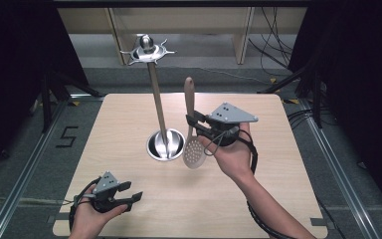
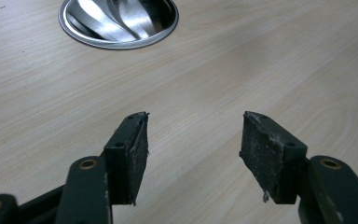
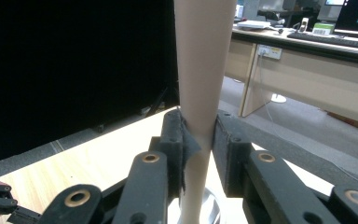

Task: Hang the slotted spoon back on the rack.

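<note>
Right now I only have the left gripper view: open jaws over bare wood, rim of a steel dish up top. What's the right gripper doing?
Observer: The right gripper is shut on the wooden handle of a slotted spoon, pads on either side.
Operator: Spoon upright?
Observer: Roughly; its perforated head hangs low beside the steel base, handle end up.
Operator: What is that dish, actually?
Observer: The base of a utensil stand; a post rises from it to a ring of hooks.
Operator: Anything on the hooks?
Observer: Nothing that I can see.
</note>
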`<state>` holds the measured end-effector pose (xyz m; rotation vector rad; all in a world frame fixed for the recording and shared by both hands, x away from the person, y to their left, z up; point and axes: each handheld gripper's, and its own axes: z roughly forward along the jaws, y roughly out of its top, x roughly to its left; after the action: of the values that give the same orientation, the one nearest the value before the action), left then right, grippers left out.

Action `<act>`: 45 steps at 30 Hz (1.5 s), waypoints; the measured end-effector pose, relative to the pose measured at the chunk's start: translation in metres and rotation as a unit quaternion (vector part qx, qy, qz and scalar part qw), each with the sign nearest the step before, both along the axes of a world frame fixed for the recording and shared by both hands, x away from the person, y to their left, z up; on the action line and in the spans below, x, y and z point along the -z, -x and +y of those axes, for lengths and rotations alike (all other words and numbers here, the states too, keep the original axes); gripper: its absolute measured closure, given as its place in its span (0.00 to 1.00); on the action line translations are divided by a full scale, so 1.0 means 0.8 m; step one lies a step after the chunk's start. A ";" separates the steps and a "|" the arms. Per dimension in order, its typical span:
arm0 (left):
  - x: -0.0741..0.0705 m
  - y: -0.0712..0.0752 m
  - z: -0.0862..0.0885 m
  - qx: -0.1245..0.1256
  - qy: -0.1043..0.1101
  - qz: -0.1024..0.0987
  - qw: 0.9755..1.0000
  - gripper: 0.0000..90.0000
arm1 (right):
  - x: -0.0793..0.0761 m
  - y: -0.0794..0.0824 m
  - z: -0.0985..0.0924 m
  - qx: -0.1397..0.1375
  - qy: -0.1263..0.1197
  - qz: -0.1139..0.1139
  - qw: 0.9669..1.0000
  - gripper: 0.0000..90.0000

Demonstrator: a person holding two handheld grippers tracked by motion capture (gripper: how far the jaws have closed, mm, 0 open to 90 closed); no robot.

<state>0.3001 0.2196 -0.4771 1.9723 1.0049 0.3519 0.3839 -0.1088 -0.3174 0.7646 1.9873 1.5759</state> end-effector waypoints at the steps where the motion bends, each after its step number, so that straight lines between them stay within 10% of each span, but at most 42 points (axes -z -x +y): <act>1: 0.000 0.000 0.000 -0.001 0.003 0.001 1.000 0.45 | 0.000 -0.001 0.000 -0.002 0.001 0.000 1.000 0.84; 45: -0.001 0.001 0.000 0.000 0.004 0.000 1.000 0.45 | -0.026 -0.025 0.055 0.004 0.012 0.019 1.000 0.84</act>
<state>0.2994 0.2192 -0.4766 1.9648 1.0055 0.3484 0.4038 -0.0647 -0.2969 0.7981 2.0236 1.5403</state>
